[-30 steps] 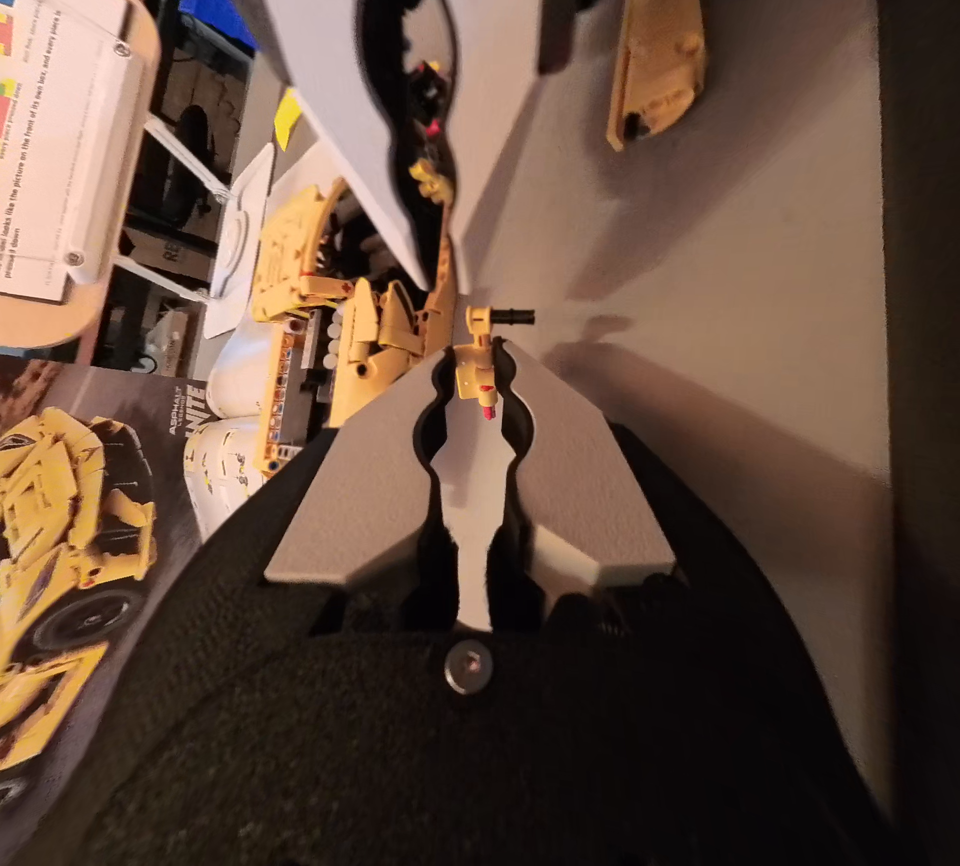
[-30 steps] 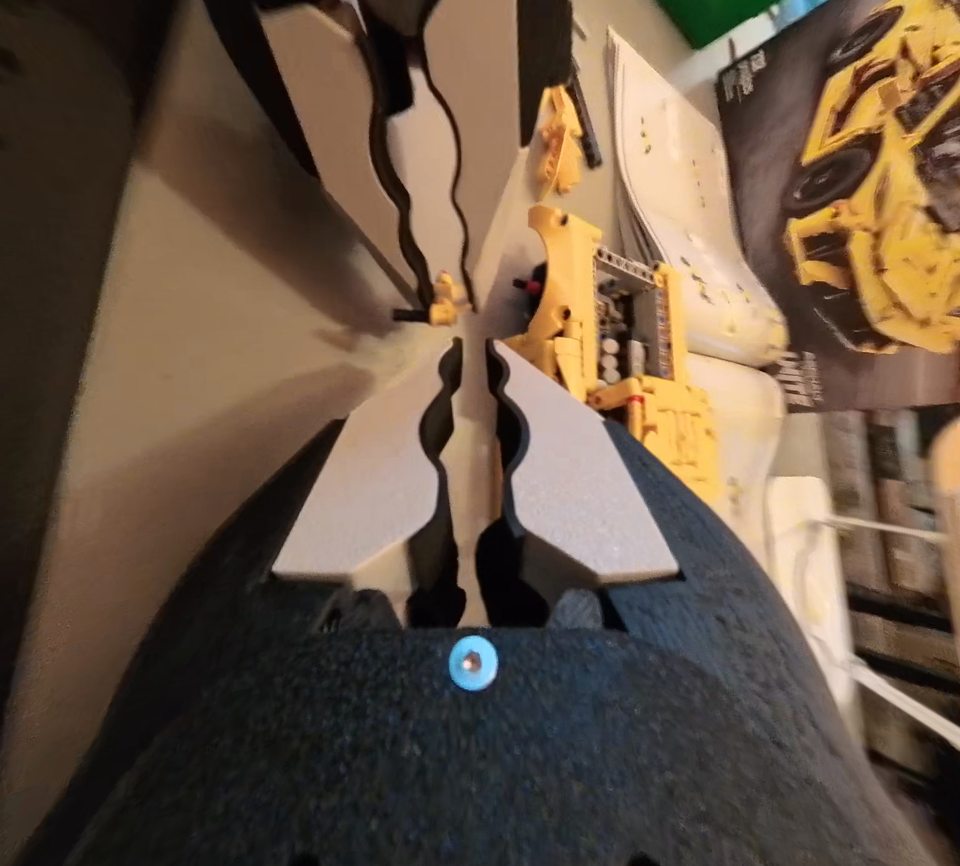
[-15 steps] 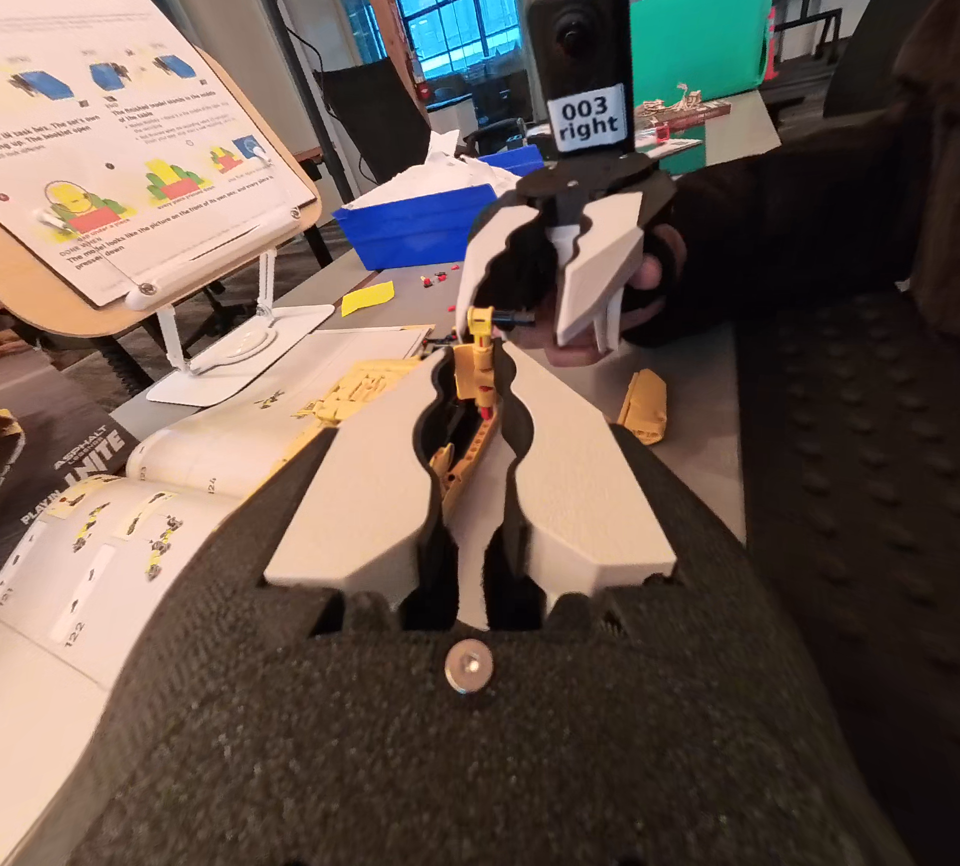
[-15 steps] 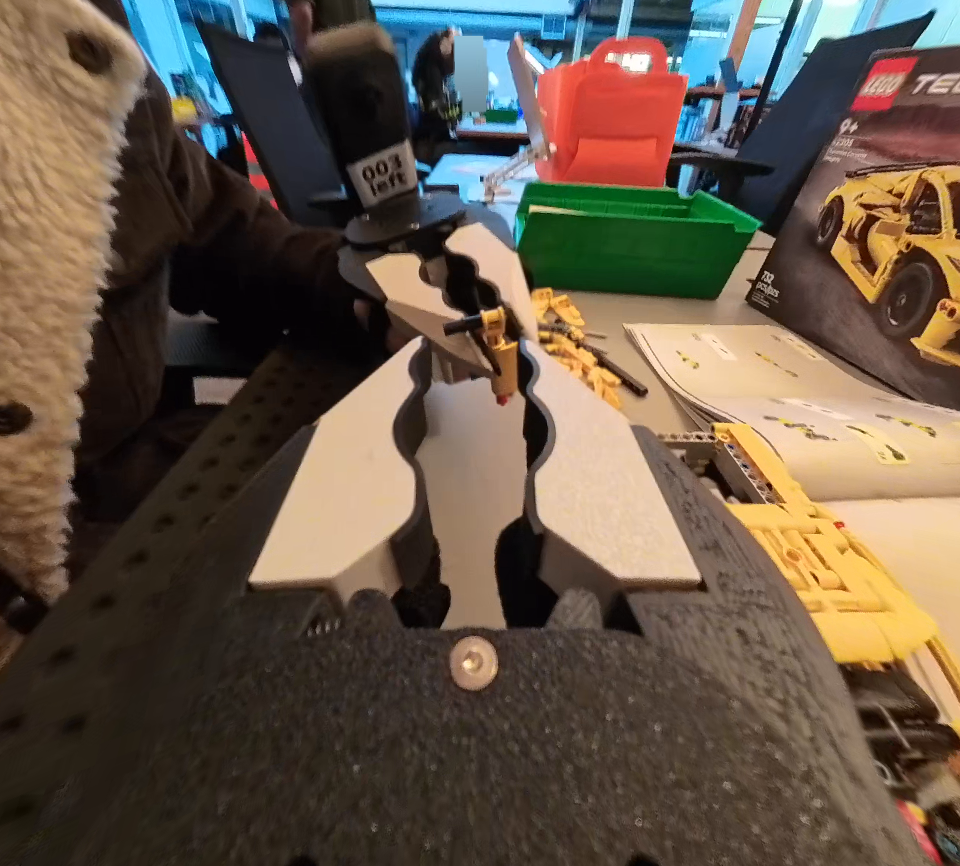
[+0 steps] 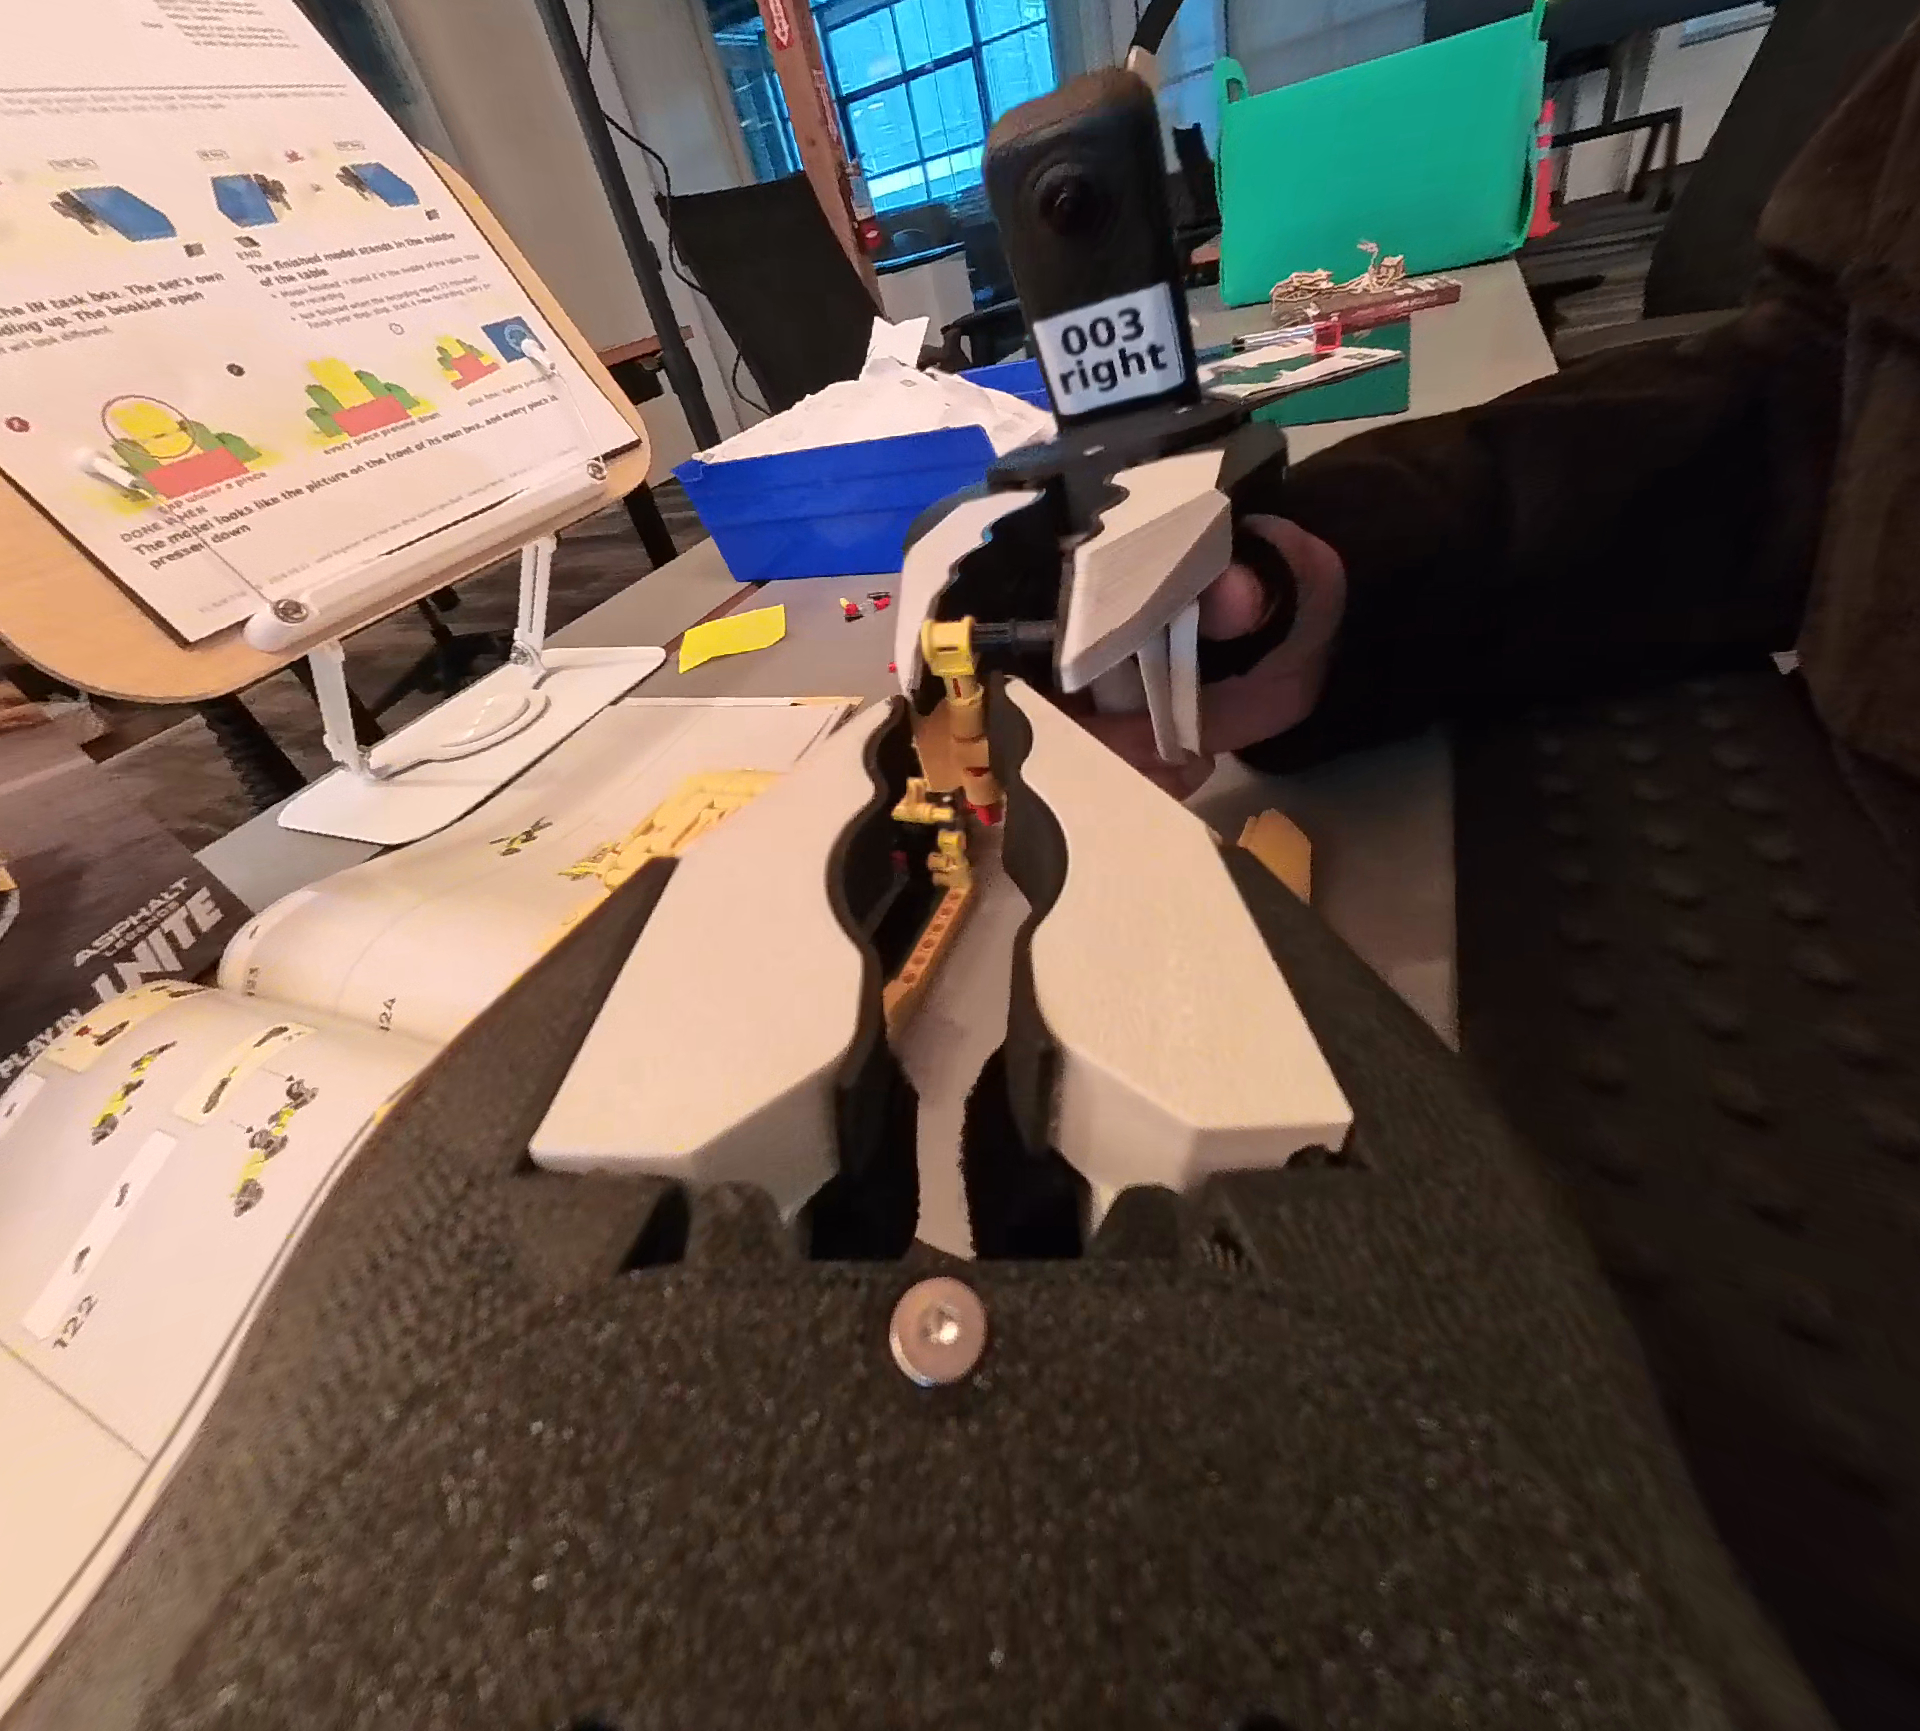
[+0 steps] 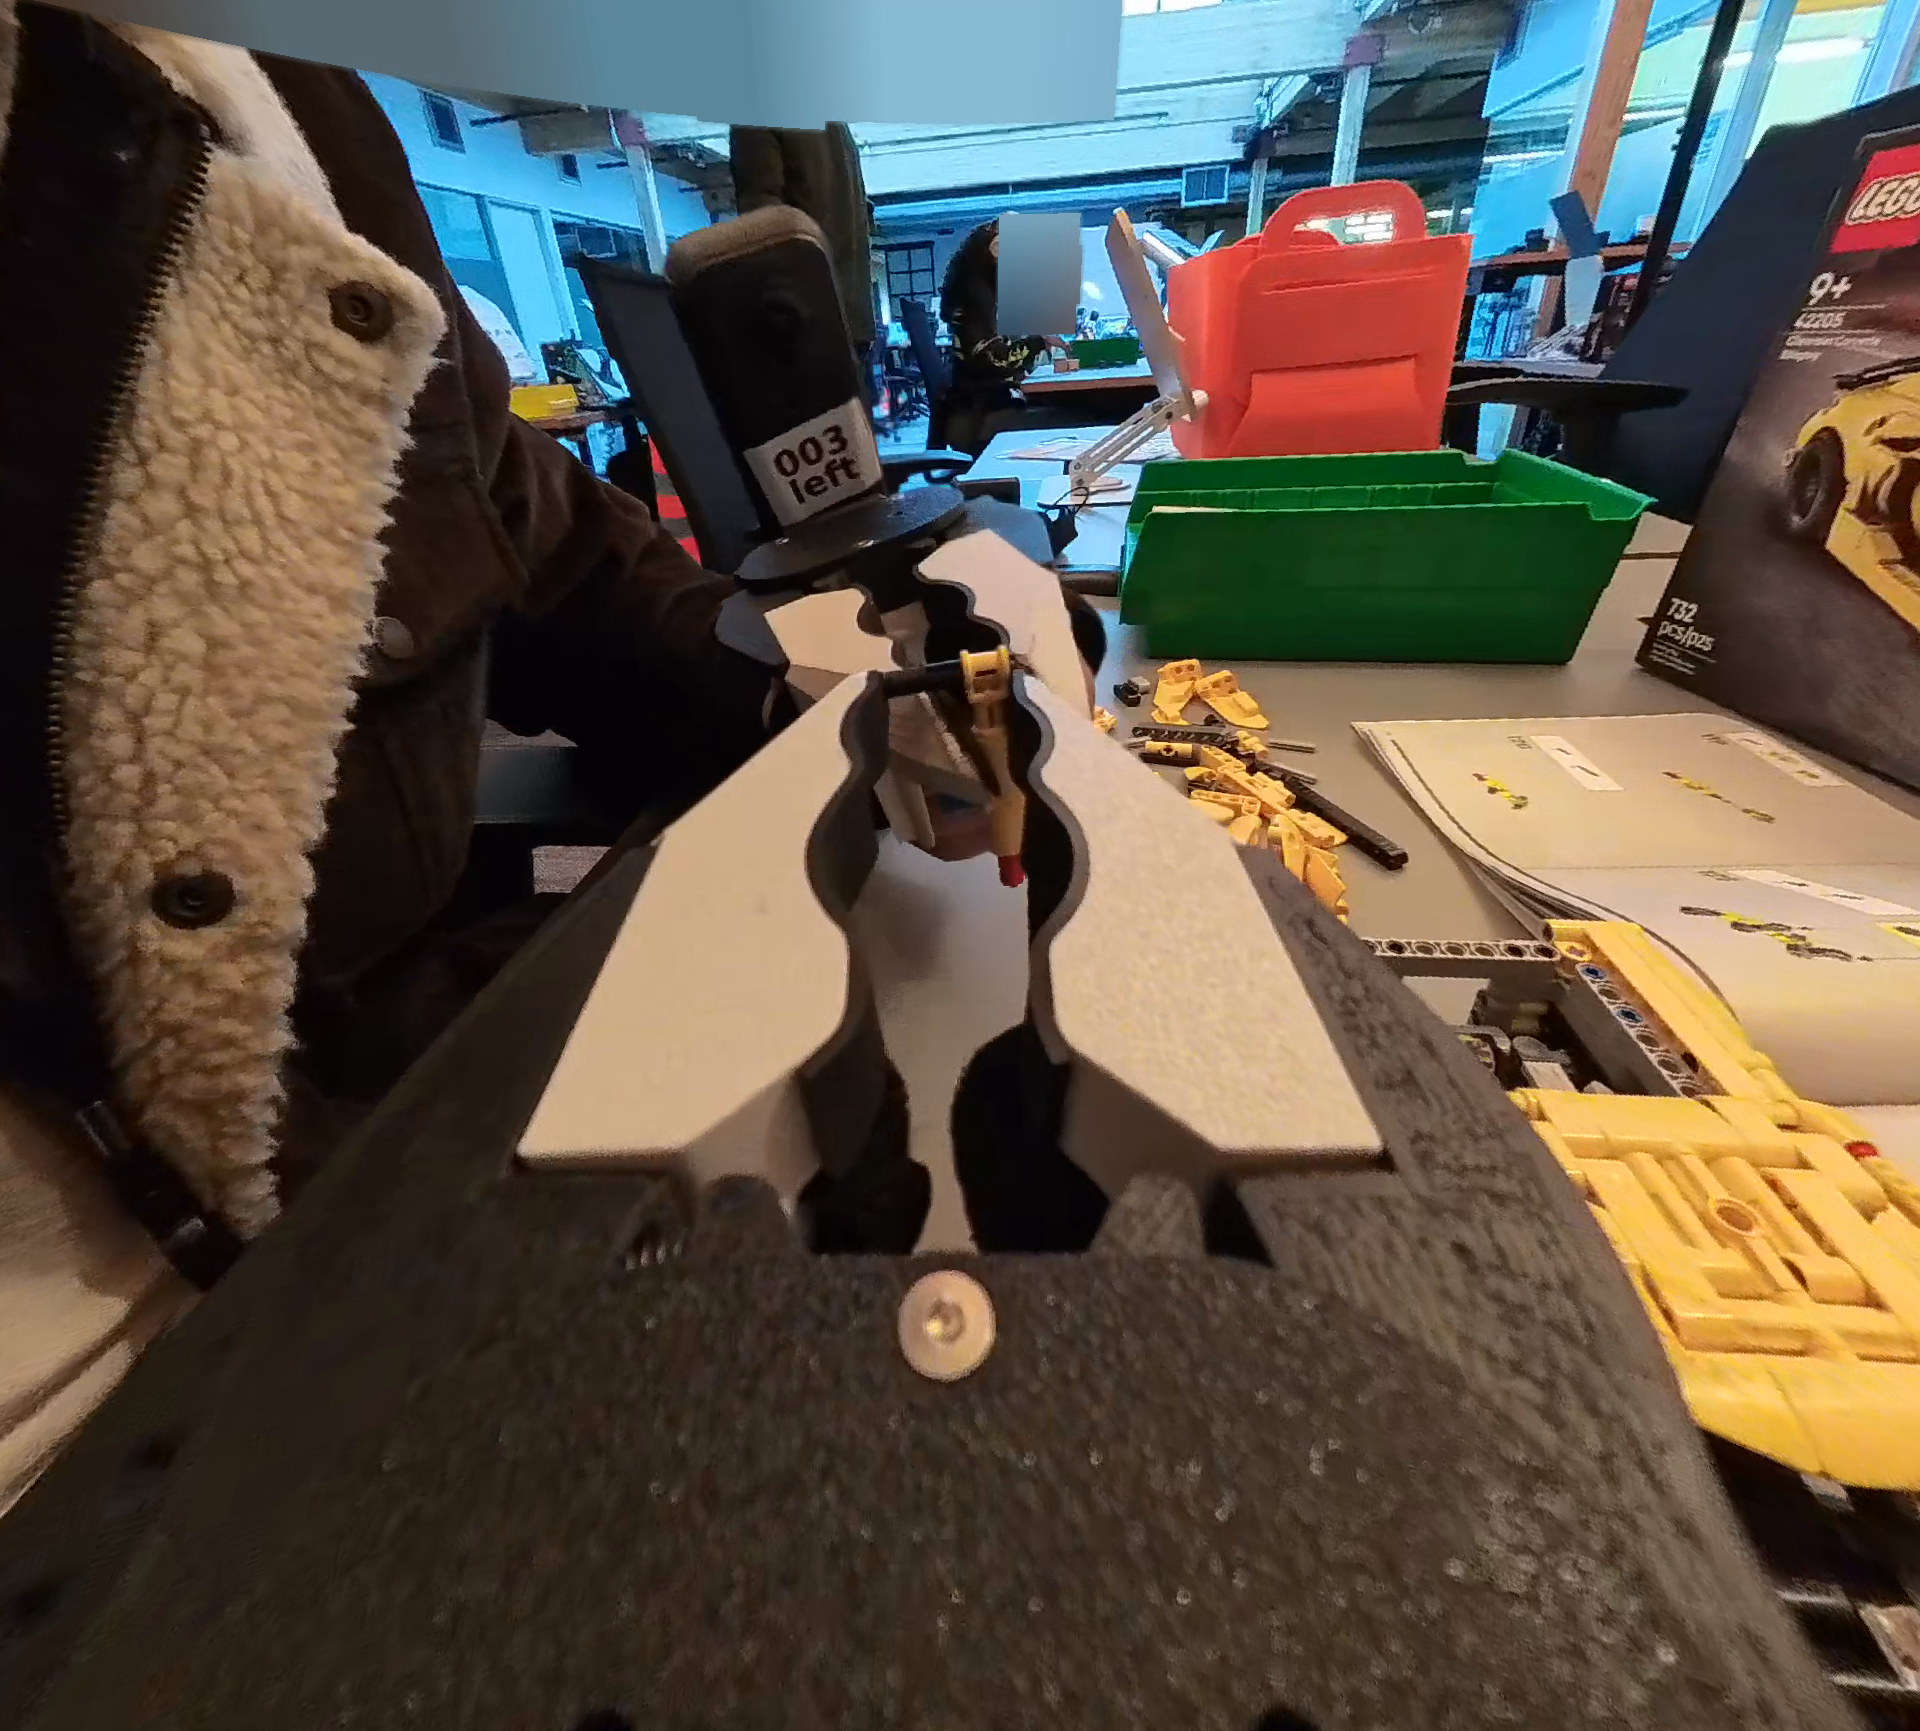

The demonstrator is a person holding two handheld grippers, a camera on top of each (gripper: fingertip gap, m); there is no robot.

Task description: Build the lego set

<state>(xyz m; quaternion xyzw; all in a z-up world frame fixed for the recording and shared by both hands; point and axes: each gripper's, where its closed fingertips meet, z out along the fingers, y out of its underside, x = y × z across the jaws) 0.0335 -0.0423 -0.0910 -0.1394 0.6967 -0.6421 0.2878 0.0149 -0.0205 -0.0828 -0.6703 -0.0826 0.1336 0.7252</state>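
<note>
Two grippers meet in mid-air above the table. The left gripper (image 5: 951, 725) clamps a small yellow sub-assembly (image 5: 961, 715) upright, its black pin (image 5: 1013, 637) jutting right. The right gripper (image 6: 951, 710) stands parted around that pin, not yet biting. Best, I'd say: close squarely on the pin, push straight, left hand braced.
</note>
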